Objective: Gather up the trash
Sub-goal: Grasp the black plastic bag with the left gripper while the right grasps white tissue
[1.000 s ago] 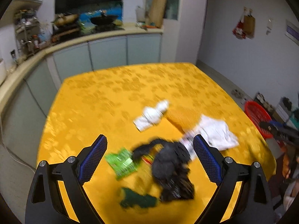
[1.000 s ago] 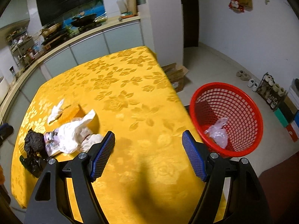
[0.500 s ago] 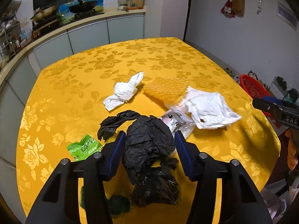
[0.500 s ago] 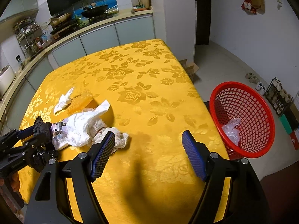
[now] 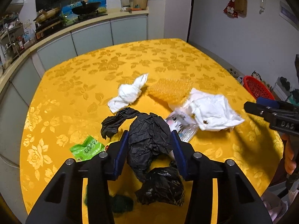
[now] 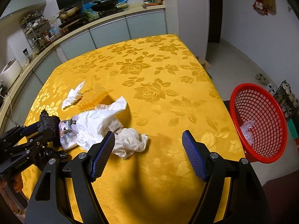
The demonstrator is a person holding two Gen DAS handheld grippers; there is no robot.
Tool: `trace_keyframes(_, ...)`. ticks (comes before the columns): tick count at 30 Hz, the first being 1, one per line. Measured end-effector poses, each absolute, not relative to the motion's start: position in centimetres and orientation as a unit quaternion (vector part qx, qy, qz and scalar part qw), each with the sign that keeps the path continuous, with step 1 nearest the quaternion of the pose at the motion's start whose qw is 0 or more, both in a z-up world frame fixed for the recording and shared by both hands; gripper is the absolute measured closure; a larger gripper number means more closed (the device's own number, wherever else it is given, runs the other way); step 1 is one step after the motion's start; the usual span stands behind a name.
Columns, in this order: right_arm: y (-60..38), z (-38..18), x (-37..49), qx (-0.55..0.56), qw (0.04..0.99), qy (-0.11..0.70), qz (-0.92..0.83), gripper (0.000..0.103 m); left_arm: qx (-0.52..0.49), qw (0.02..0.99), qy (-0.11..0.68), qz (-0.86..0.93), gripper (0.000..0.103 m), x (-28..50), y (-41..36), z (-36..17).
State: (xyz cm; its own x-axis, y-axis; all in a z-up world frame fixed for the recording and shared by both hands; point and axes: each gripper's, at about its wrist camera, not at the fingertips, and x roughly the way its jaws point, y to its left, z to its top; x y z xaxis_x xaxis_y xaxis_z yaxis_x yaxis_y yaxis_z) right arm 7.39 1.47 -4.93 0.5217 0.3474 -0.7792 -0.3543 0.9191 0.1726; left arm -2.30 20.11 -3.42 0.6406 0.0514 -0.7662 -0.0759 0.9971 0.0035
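Here we have our left gripper (image 5: 149,145) low over the near edge of the table (image 5: 74,85), its jaws closing on the crumpled black plastic bag (image 5: 149,140), which sits between the blue pads with both already pressing into its sides. Just left of it lies a green wrapper (image 5: 86,147), and a dark green scrap (image 5: 121,204) near the table edge, though we cannot make out what that is. Beyond the bag sit a knotted white tissue (image 5: 129,93), a piece of yellow bubble wrap (image 5: 170,90) and a crumpled white paper (image 5: 211,110). Our right gripper (image 6: 147,149) hovers with jaws wide apart and nothing between them, its left pad beside a cream cloth wad (image 6: 129,143). Off the table's right edge stands the red basket (image 6: 261,149), clear plastic inside.
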Motion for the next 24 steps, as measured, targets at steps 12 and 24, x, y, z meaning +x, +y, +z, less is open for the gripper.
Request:
trace_keyframes(12,1.5,-4.7,7.1,0.004,0.87,0.441,0.218,0.031,-0.015,0.924,0.376,0.065,0.06,-3.7,20.7,1.1)
trace_keyframes(24,6.0,-5.7,7.3,-0.022,0.839,0.451,0.303,0.031,-0.04,0.931,0.348,0.101,0.06,-5.0,24.2,3.2)
